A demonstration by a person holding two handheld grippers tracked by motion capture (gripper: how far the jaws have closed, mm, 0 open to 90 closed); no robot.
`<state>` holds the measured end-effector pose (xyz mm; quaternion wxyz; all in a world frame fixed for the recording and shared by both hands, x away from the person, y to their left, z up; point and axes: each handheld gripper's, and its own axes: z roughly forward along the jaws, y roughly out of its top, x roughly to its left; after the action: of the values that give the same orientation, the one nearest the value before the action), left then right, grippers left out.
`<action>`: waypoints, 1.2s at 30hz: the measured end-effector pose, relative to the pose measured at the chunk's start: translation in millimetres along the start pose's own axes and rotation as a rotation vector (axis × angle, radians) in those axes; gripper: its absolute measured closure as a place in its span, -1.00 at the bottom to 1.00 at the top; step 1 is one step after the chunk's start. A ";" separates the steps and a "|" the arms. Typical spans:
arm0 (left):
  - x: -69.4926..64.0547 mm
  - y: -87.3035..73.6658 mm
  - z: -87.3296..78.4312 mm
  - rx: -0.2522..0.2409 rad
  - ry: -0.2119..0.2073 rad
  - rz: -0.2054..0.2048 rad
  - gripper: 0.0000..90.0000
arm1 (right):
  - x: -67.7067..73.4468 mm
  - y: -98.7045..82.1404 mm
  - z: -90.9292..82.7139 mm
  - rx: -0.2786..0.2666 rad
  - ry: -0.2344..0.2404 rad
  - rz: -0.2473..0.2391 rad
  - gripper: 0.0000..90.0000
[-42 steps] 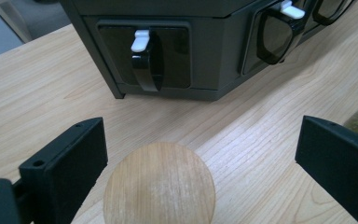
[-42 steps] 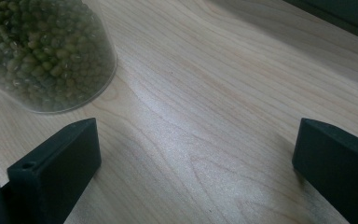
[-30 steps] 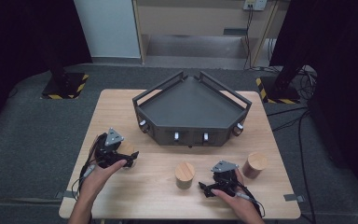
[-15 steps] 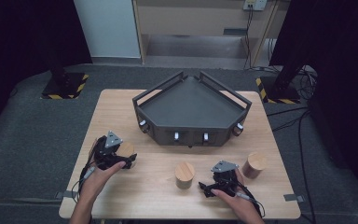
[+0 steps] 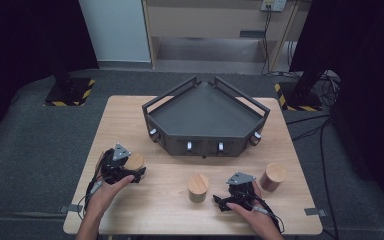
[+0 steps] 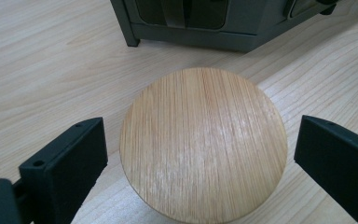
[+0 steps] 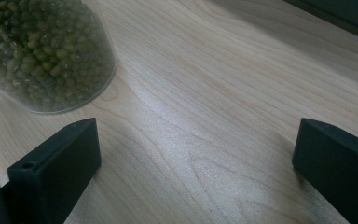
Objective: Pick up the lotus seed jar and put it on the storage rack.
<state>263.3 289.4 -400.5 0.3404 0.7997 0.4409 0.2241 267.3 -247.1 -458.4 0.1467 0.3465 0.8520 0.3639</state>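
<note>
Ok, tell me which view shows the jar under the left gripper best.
The left gripper view: the jar's wooden lid sits large between the open jaws. The high view shows the jar small, partly covered by the left gripper.

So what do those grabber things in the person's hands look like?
Each hand-held gripper, left and right, is black with two flat, blocky black jaws. A grey three-cornered plate sits on top of each, and a black cable trails behind. The forearms look bare, no sleeves.

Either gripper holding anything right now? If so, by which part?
Nothing is held. The left gripper is open, jaws either side of the wooden-lidded jar with gaps showing. The right gripper is open over bare table.
</note>
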 end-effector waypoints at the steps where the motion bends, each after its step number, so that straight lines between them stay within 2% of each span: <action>1: 0.0 -0.5 0.5 0.001 0.001 -0.001 -0.97 | 0.0 0.0 0.0 0.000 0.000 0.000 -0.97; 36: 3.4 -15.5 17.3 0.042 -0.007 -0.030 -0.97 | 0.4 -0.1 -0.2 0.000 -0.002 0.002 -0.97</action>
<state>267.9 292.2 -423.4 0.3282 0.8009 0.4561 0.2069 266.9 -247.0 -458.4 0.1471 0.3475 0.8517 0.3637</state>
